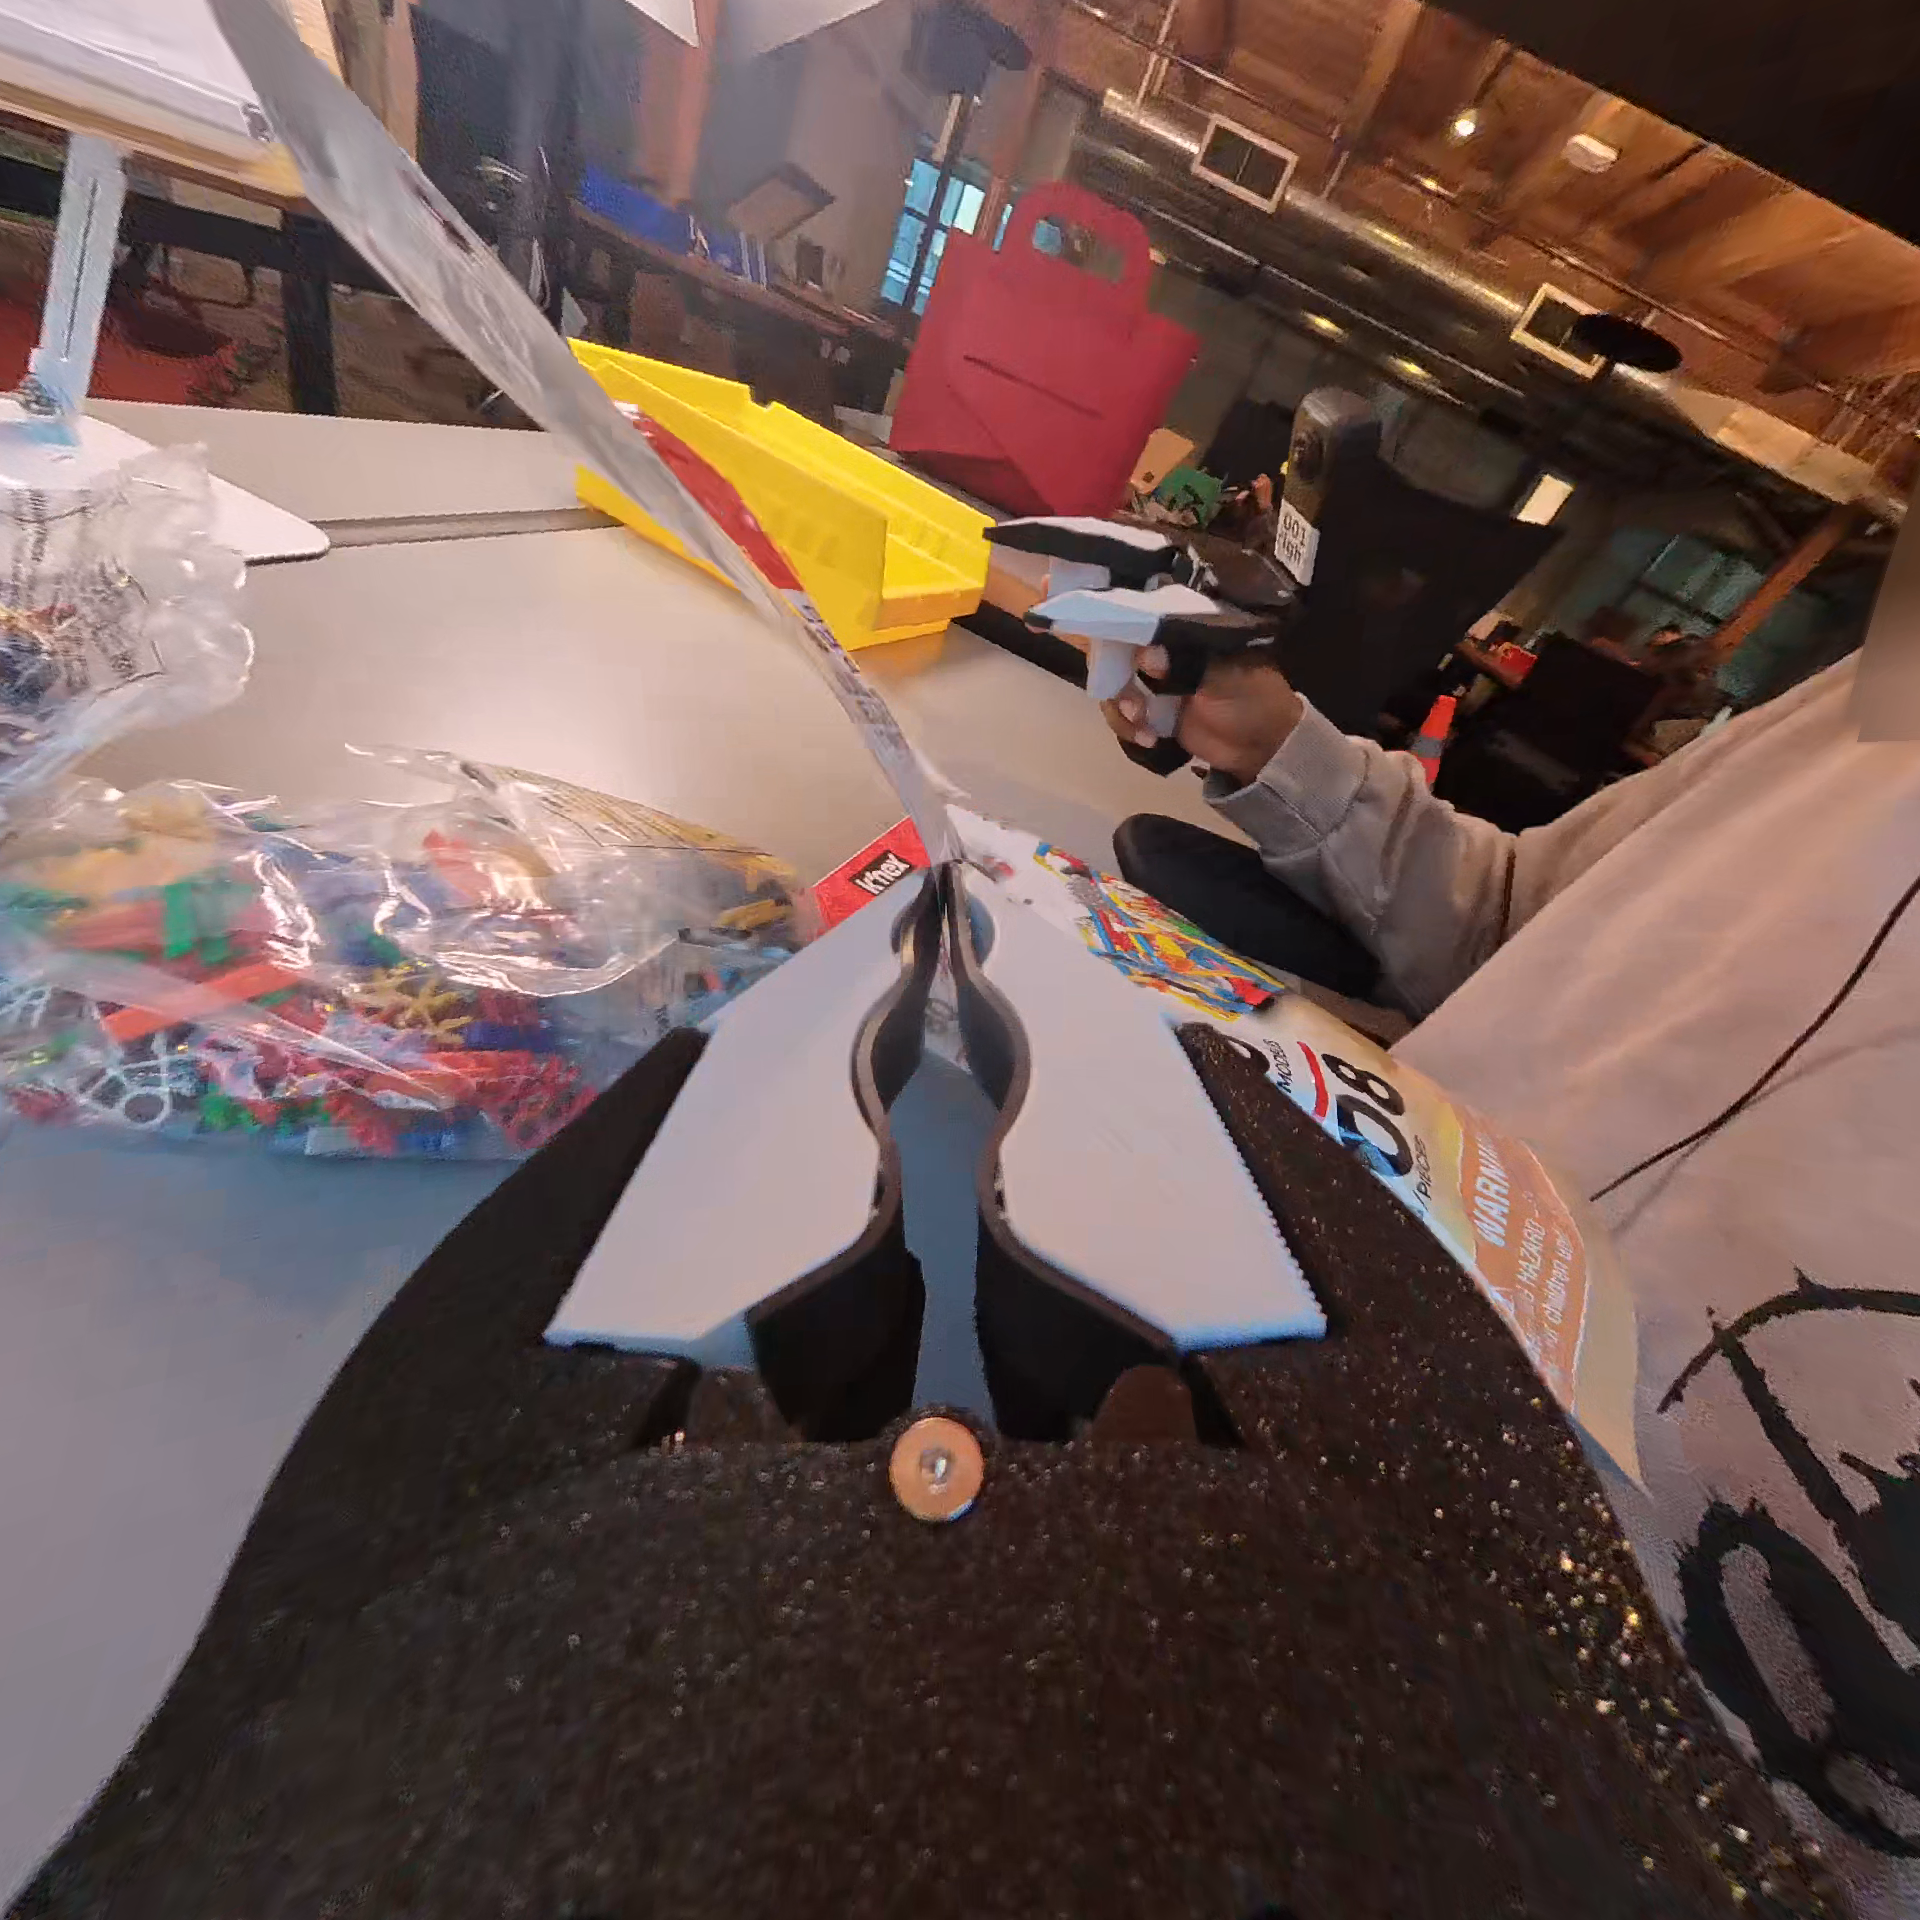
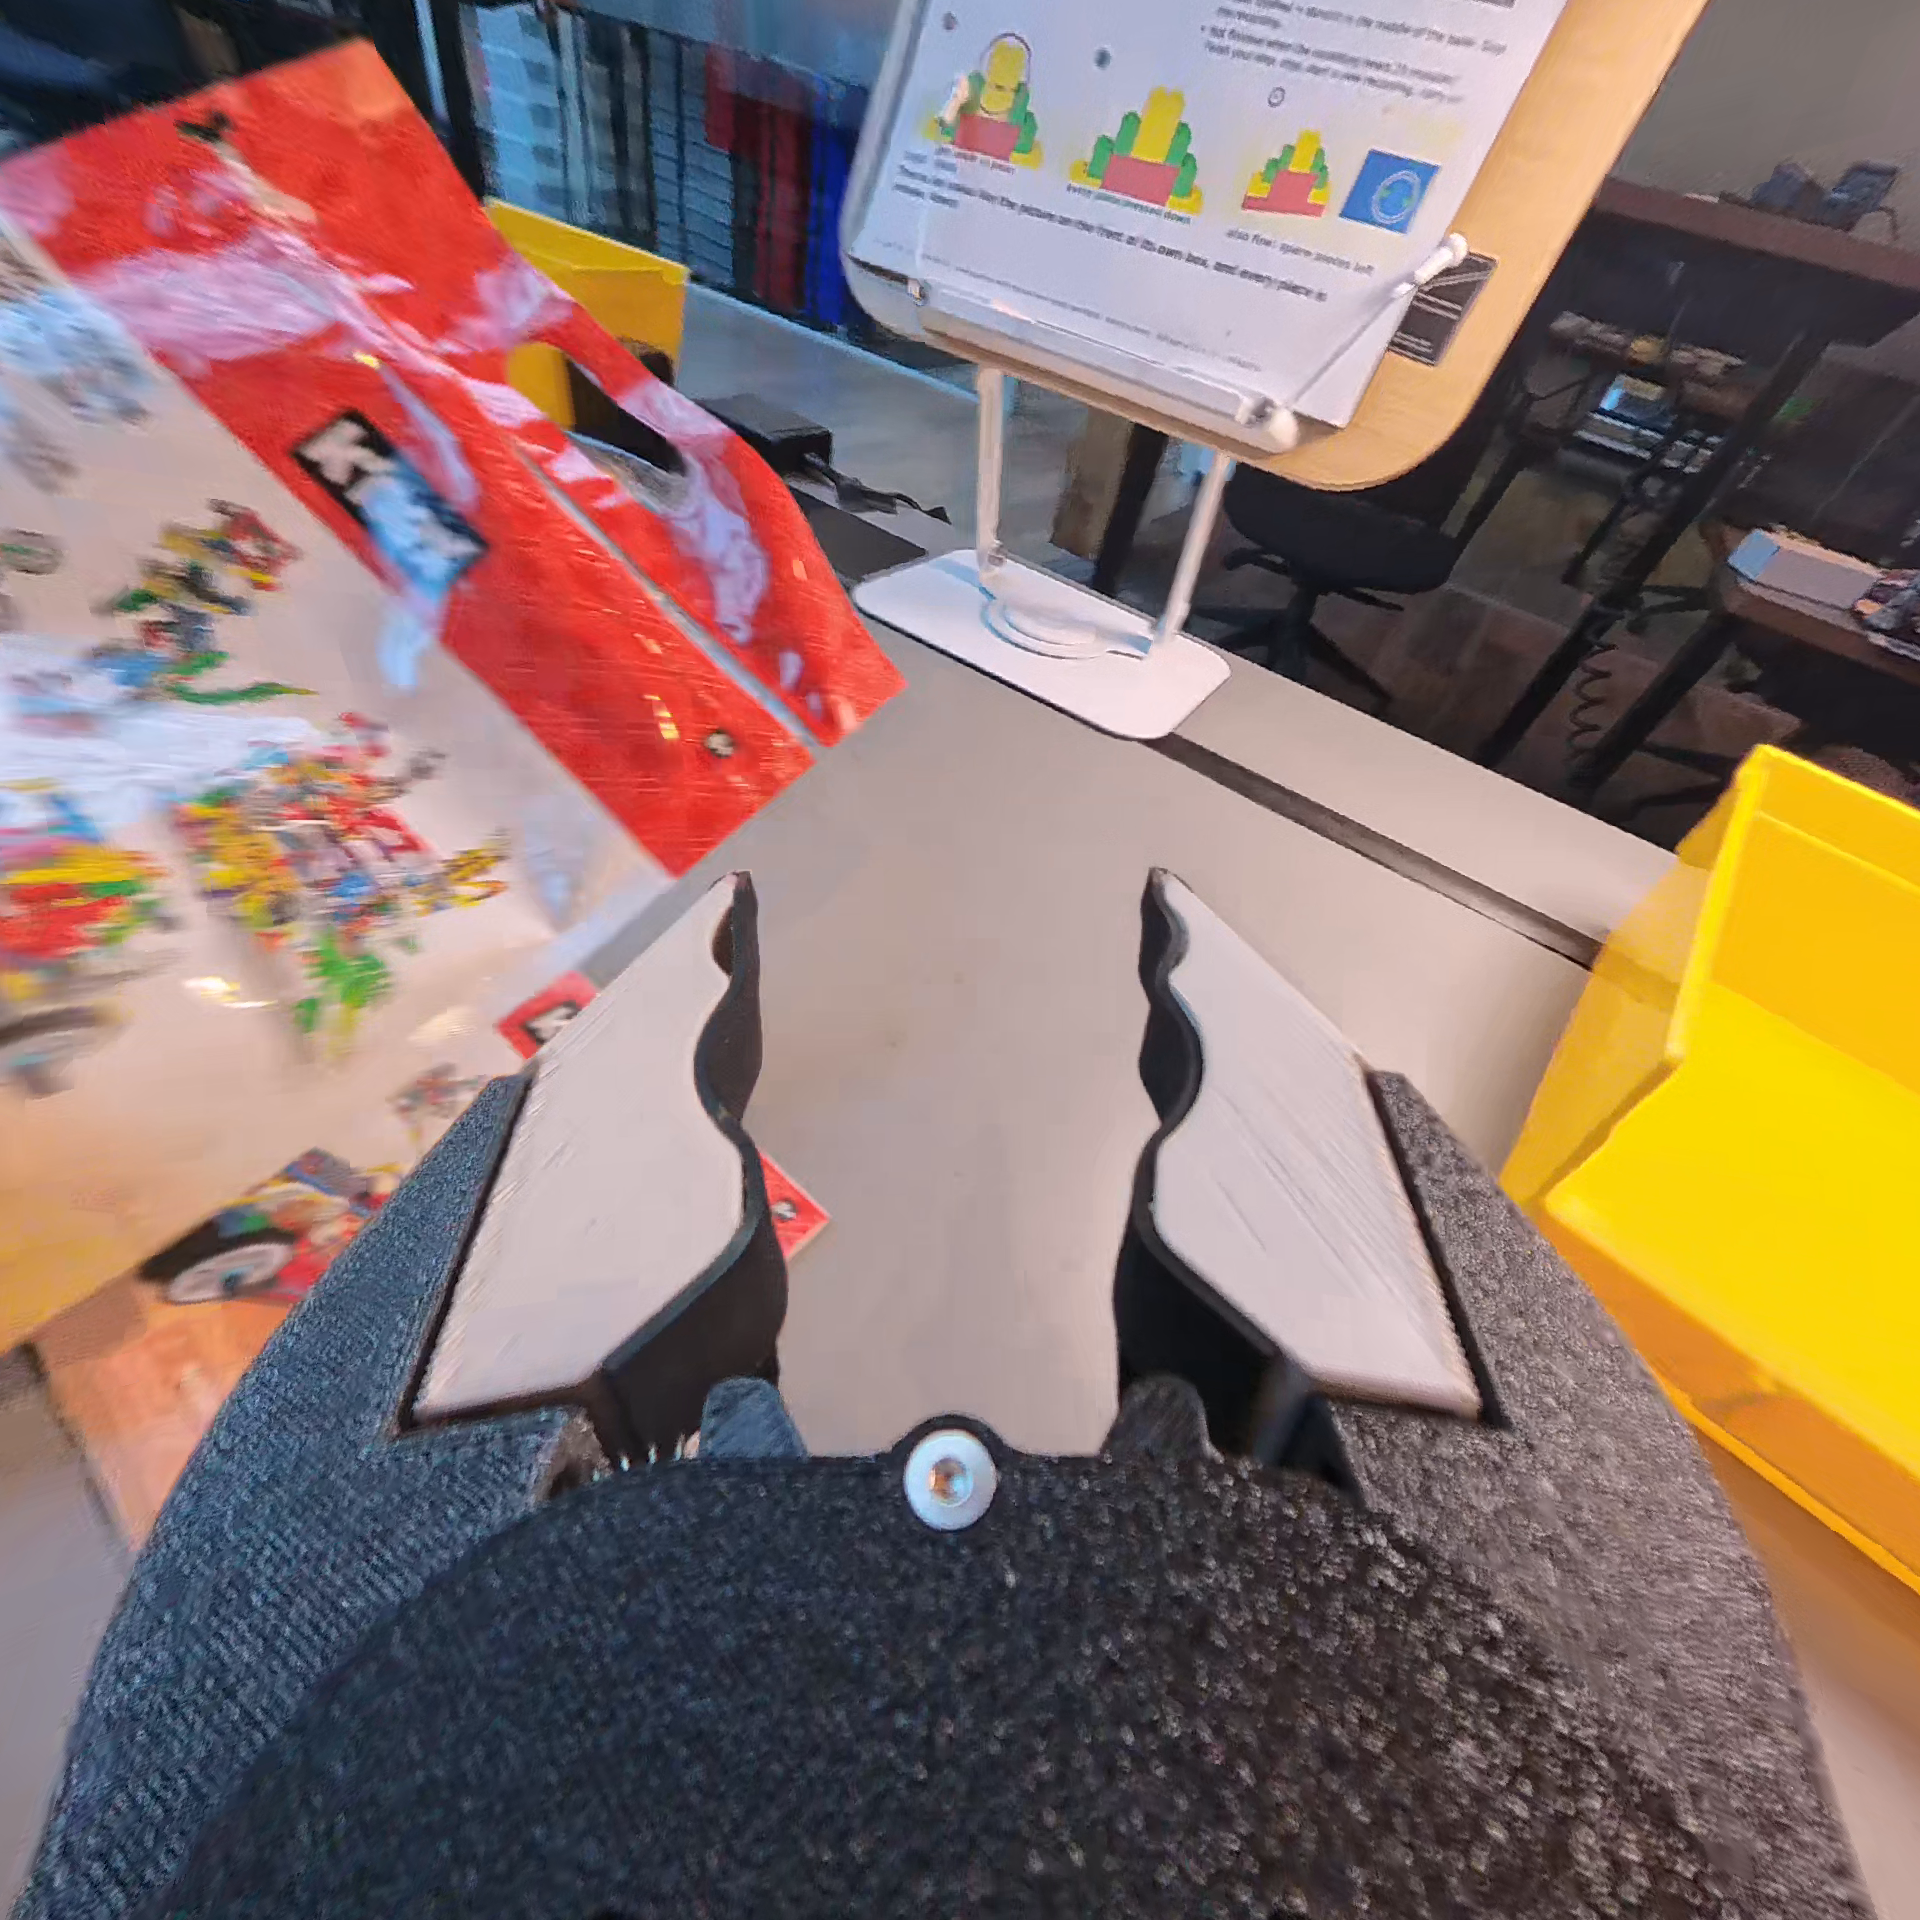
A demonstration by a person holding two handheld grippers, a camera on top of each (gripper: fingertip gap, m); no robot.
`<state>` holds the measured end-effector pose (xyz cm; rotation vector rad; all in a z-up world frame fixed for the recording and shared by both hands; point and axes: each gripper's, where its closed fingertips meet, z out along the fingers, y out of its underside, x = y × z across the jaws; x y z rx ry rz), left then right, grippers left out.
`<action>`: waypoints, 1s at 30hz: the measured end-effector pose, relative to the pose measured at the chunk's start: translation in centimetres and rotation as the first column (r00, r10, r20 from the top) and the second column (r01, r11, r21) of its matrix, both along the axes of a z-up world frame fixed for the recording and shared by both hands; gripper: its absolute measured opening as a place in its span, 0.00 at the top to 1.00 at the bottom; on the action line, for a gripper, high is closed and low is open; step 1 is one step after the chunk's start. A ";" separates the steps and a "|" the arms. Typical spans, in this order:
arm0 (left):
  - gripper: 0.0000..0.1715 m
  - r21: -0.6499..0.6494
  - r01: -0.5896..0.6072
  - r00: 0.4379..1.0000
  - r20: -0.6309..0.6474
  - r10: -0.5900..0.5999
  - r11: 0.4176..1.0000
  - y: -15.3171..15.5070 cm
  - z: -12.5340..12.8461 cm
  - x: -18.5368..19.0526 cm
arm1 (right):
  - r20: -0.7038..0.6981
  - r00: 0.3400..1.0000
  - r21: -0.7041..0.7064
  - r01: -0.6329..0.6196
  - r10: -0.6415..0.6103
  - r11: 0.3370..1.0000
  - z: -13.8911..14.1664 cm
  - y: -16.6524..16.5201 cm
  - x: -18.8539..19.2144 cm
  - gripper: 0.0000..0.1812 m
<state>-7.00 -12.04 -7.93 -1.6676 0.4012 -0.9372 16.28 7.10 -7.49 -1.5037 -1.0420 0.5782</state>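
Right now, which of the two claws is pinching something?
The left claw. Its fingers are squeezed shut on the edge of the flattened toy box. The right claw is spread open with nothing between its fingers.

Two grippers showed: the left gripper [image 1: 940, 883], pinched on one printed cardboard box flap [image 1: 582, 343], and the right gripper [image 2: 948, 914], spread wide. Two clear bags of coloured building pieces lay left of the box, one full bag [image 1: 312, 966] near it and a second bag [image 1: 94, 603] beyond. One yellow bin [image 1: 810, 499] sat behind the box. One red tote bag [image 1: 1039, 353] stood beyond that bin. One document stand [image 2: 1049, 634] carried one instruction sheet [image 2: 1164, 135].
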 end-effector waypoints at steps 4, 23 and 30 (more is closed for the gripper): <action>1.00 -0.043 -0.033 0.999 -0.022 0.033 0.998 0.9 -1.2 0.2 | 0.119 0.964 0.031 0.235 -0.237 0.971 -1.3 7.9 5.0 0.58; 0.85 -0.288 -0.089 0.986 0.111 0.126 0.953 3.8 -4.8 -1.0 | 0.266 0.882 -0.089 0.424 -0.388 0.901 -8.3 17.6 4.1 0.85; 0.85 -0.372 -0.141 0.977 0.097 0.190 0.917 5.0 -6.3 -1.2 | 0.109 0.969 -0.062 0.231 -0.223 0.971 -1.9 12.0 0.4 0.70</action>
